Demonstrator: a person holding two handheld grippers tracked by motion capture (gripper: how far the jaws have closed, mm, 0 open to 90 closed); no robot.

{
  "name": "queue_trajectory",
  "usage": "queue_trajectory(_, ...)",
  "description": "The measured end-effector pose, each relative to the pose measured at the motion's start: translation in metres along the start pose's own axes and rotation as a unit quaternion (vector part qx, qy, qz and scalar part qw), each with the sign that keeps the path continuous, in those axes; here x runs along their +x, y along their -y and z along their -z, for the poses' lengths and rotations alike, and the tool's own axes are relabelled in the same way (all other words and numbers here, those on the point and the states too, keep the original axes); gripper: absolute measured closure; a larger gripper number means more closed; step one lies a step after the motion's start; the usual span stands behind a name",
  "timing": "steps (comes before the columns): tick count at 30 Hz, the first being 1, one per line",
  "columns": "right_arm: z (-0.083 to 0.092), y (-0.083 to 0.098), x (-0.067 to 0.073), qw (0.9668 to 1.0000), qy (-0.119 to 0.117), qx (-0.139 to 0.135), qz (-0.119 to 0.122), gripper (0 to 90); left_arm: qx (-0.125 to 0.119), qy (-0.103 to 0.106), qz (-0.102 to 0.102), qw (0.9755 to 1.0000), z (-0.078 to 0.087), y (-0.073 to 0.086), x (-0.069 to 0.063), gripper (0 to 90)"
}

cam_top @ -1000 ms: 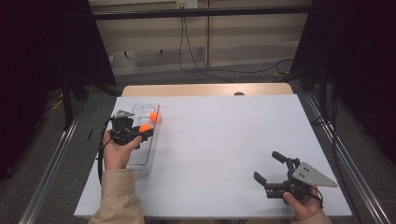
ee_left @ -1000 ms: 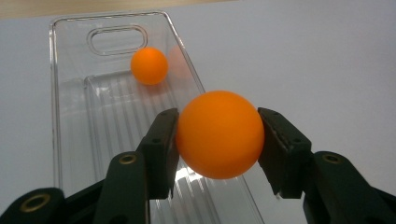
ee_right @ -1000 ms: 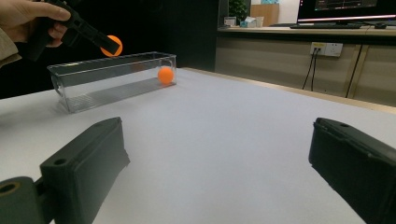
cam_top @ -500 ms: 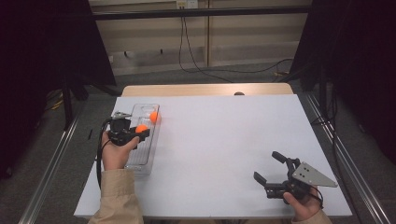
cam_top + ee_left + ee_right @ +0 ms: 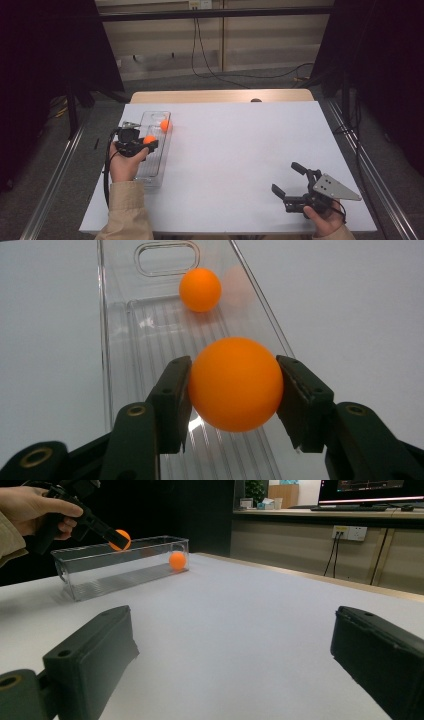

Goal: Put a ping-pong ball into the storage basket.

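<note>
My left gripper [image 5: 234,390] is shut on an orange ball [image 5: 235,384], with both pads pressed against its sides. In the high view the left gripper [image 5: 151,143] holds this ball [image 5: 148,139] over the clear plastic tray [image 5: 150,167] at the table's left. In the right gripper view the held ball [image 5: 120,539] hangs at about rim height. A second orange ball [image 5: 165,125] lies inside the tray at its far end [image 5: 200,289]. My right gripper [image 5: 290,181] rests open near the front right corner, with nothing between its fingers [image 5: 90,662].
The white table top [image 5: 240,150] stretches between the tray and the right gripper. A wooden strip [image 5: 220,96] borders the far edge. Black cables trail from the left gripper past the table's left edge.
The left gripper has drawn the held ball back toward the person along the tray, away from the second ball. The right gripper has stayed put.
</note>
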State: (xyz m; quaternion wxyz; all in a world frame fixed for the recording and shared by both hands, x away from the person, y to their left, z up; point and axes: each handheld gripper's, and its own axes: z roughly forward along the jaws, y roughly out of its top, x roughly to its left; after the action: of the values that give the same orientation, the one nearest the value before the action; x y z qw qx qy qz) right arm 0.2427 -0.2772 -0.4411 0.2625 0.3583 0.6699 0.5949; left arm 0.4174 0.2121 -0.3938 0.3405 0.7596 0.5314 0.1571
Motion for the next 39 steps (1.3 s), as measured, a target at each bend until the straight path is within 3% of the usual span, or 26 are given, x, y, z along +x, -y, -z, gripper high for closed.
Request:
queue_trajectory(17,0.0001,-0.0001,-0.0004,1.0000,0.000,0.000,0.002,3.0,0.002,-0.014,0.003,0.9999,-0.0033,0.0027,0.0014,48.9)
queue_trajectory(25,0.0000,0.0000,-0.0005,1.0000,0.001,0.000,0.001,3.0,-0.005,-0.019,0.003,0.9998,-0.0019,0.0021,-0.0004,42.2)
queue_trajectory(39,0.0001,0.0004,-0.0007,1.0000,0.002,0.001,0.002,3.0,-0.030,-0.008,-0.001,0.9995,0.0021,0.0012,-0.0067,27.4)
